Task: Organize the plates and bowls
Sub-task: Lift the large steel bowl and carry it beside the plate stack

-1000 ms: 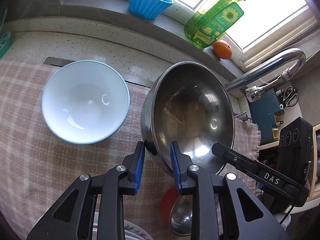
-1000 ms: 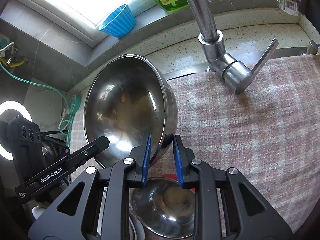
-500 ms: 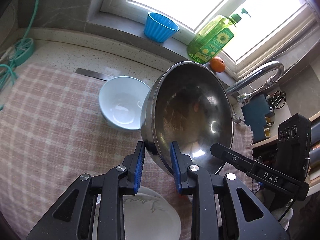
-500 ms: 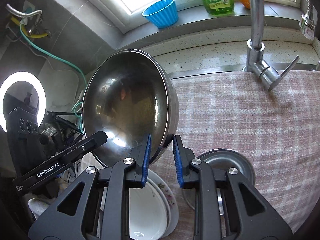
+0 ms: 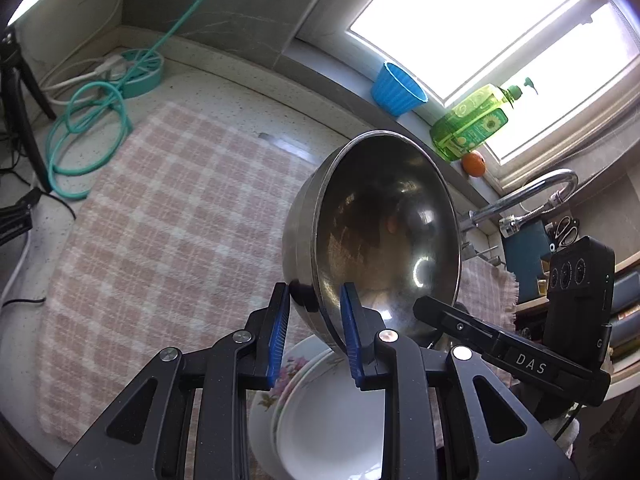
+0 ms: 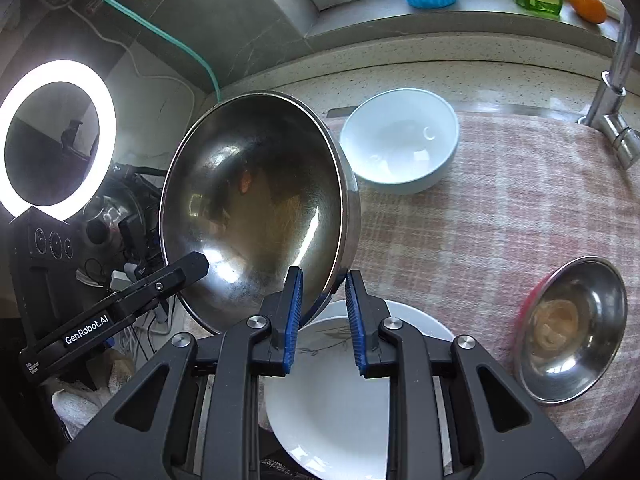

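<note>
Both grippers hold one large steel bowl (image 5: 380, 232) by its rim, lifted and tilted on edge above the counter. My left gripper (image 5: 314, 330) is shut on one side of the rim; my right gripper (image 6: 322, 312) is shut on the opposite side of the same bowl (image 6: 256, 208). Below it lies a stack of white plates (image 6: 332, 404), also in the left wrist view (image 5: 328, 420), the lower one flowered. A white bowl (image 6: 400, 140) stands behind on the checked cloth (image 6: 500, 208). A small steel bowl (image 6: 572, 328) sits on something red at the right.
A faucet (image 5: 524, 196) rises at the right of the cloth. On the window sill stand a blue cup (image 5: 396, 88), a green soap bottle (image 5: 472, 124) and an orange (image 5: 474, 163). A teal hose (image 5: 88, 128) coils at the left. A ring light (image 6: 56, 136) glows far left.
Both grippers have carried the large steel bowl up and toward the near-left side of the counter. The plates now lie below it and the white bowl has passed behind it.
</note>
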A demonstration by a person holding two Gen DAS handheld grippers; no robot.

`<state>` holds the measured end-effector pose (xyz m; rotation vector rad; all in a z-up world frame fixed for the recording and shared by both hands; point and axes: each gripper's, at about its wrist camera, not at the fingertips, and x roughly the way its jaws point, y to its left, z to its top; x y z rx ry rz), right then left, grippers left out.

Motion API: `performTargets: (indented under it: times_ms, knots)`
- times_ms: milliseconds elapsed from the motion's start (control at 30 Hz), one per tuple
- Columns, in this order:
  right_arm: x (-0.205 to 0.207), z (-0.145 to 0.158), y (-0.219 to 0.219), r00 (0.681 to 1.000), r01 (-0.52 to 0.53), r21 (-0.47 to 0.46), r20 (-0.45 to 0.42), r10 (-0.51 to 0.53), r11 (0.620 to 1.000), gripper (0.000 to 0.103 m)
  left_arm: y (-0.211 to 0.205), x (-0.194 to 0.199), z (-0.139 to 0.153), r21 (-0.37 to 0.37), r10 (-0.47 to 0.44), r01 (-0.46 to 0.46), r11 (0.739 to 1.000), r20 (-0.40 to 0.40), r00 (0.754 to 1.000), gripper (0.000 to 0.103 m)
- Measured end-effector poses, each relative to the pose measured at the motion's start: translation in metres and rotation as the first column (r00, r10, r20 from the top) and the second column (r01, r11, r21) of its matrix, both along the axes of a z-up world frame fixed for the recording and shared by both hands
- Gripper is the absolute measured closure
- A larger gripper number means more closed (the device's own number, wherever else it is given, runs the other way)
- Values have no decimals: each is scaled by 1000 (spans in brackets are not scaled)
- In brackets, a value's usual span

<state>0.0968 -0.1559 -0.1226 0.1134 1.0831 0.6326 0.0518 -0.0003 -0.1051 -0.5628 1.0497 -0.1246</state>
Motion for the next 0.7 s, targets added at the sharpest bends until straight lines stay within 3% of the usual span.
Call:
performTargets:
  times_ms: [700]
  knots:
    - [-35,-63,110,979,-172,-84,-121,162,981,80,90,-67,-43,-35,152,-157,987,-119,981,79]
